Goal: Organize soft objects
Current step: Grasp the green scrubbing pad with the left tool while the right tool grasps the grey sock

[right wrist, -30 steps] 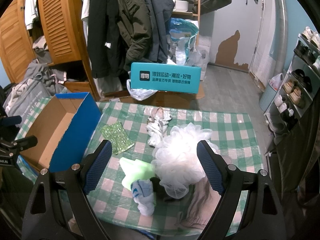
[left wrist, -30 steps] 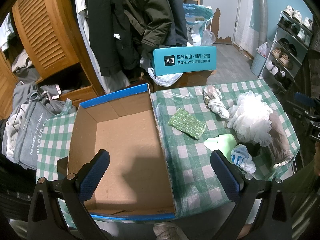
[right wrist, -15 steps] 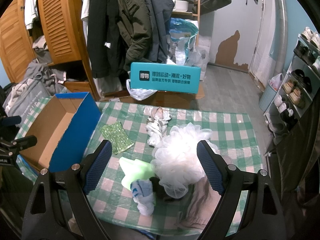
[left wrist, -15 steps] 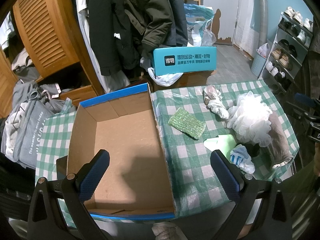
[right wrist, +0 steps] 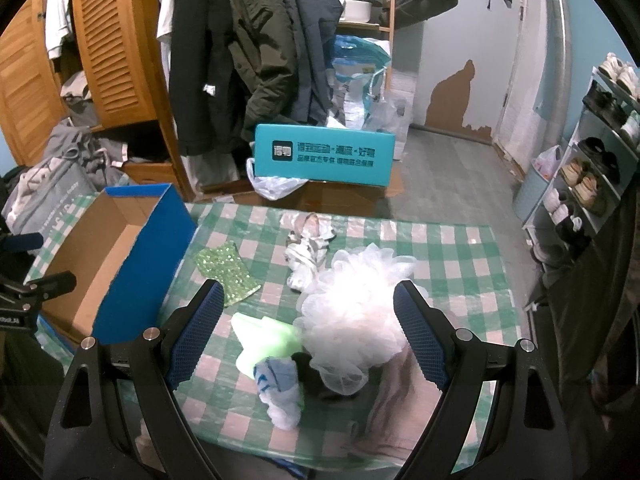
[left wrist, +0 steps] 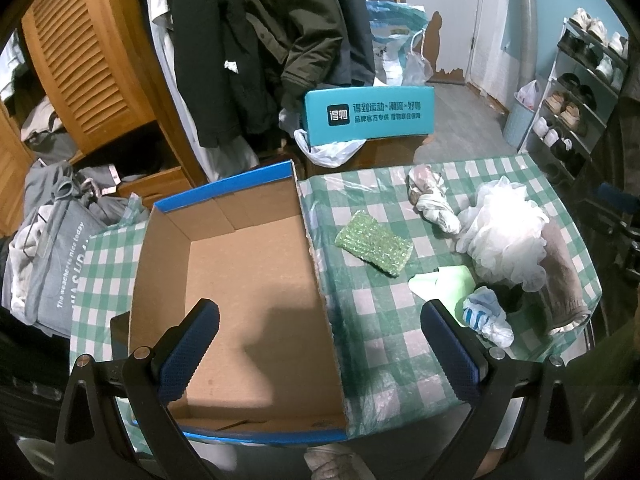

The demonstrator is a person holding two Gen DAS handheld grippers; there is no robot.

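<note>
An empty blue cardboard box (left wrist: 248,280) (right wrist: 120,256) stands on the left of a green checked table (left wrist: 372,312) (right wrist: 452,248). Right of it lie a green sparkly sponge (left wrist: 374,242) (right wrist: 226,270), a rolled patterned cloth (left wrist: 430,198) (right wrist: 310,240), a white mesh bath puff (left wrist: 504,236) (right wrist: 356,312), a pale green cloth (left wrist: 444,284) (right wrist: 264,340), a blue-white sock (left wrist: 486,316) (right wrist: 280,388) and a brown-grey cloth (left wrist: 564,276) (right wrist: 396,400). My left gripper (left wrist: 320,344) is open and empty above the box's near side. My right gripper (right wrist: 308,328) is open and empty above the pile.
A teal printed box (left wrist: 368,114) (right wrist: 324,154) stands behind the table. Coats (left wrist: 256,40) hang by a wooden wardrobe (left wrist: 92,68). A grey bag (left wrist: 56,264) sits at the left, a shoe rack (right wrist: 600,148) at the right.
</note>
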